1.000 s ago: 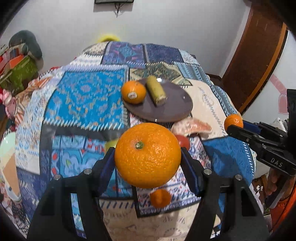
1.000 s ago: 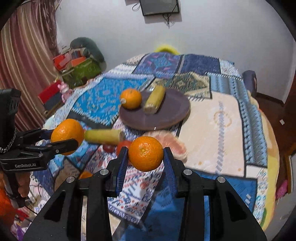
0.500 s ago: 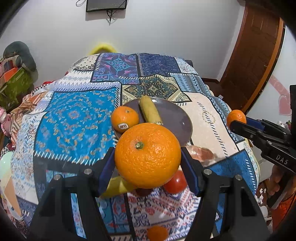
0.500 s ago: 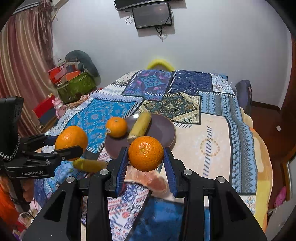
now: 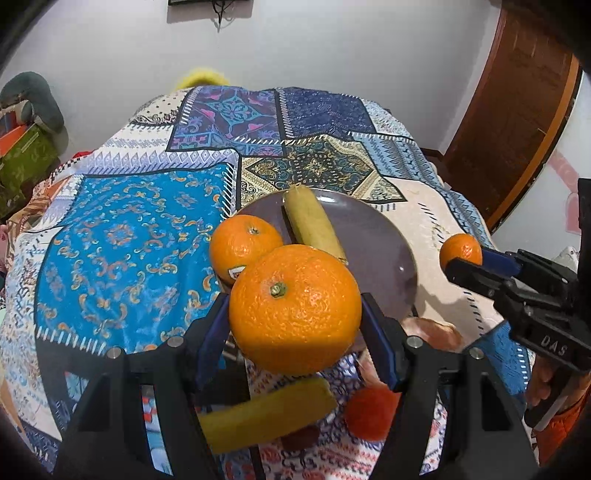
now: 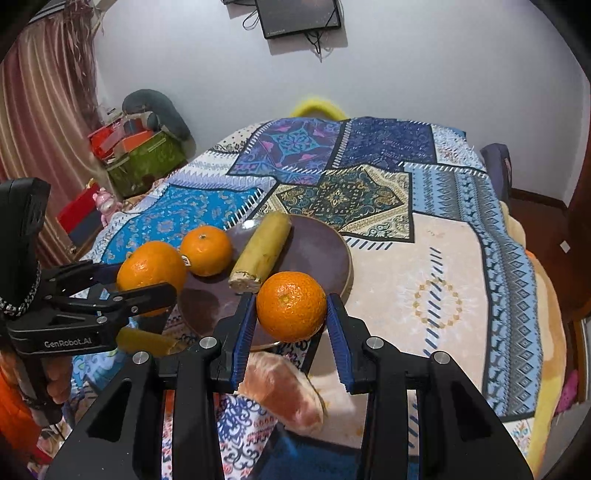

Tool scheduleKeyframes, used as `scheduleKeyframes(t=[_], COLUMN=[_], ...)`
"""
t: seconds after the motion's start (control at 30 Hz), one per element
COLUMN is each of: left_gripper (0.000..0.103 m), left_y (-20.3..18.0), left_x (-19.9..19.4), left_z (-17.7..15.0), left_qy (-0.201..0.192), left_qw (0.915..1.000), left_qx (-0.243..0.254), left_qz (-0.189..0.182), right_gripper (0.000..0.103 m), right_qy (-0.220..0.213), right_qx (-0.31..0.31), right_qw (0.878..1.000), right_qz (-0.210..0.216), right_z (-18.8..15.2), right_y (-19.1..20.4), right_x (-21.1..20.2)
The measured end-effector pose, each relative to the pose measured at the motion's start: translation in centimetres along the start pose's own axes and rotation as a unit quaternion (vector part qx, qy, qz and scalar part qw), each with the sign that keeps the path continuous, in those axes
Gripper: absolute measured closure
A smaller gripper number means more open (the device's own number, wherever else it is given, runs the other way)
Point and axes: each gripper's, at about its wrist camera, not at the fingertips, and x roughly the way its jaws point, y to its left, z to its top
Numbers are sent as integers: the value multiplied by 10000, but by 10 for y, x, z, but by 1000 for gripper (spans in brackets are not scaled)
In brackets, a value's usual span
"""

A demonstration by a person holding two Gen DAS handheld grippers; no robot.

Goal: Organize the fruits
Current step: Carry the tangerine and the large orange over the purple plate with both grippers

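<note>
Tomato [image 5: 373,413] left view only, grapefruit segment [image 6: 284,393] clearer right

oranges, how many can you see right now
3. A large orange is clamped in the left tongs, a smaller orange in the right tongs, and a stickered orange lies on the plate beside a banana. More may be hidden.

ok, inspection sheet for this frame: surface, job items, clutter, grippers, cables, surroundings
Surface: patchwork bedspread.
Job items: brown plate holding stickered orange and banana; second banana, red fruit and pink wedge lie on the spread.
Clutter: nothing seen.
Grippers: left gripper shut on big orange; right gripper shut on small orange.
Cables: dangling under wall screen.
Surroundings: curtain, green box, door.
</note>
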Motion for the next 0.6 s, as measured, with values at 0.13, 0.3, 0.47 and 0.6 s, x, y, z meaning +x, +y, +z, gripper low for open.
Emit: scheduleKeyframes(t=[0.13,0.3,0.47,0.6], left_gripper=[35,35,35,35], left_y=[5,5,3,5], left_x=[14,22,26,33], left_z=[4,5,5,3], left_qy=[77,100,108,261], left_qw=[9999,9999,9999,9995], left_qx=[-66,-53,33,-58], left_qz=[-39,-78,-59,-152], right_gripper=[68,68,67,67], right_qy=[102,272,469,549], right_qx=[-55,-130,-151,-127], right_qw=[9999,9995,9987,9983], right_qz=[37,79,133,146], right_z=[1,4,4,2], right_y=[1,2,1,-1], right_x=[15,35,51,57])
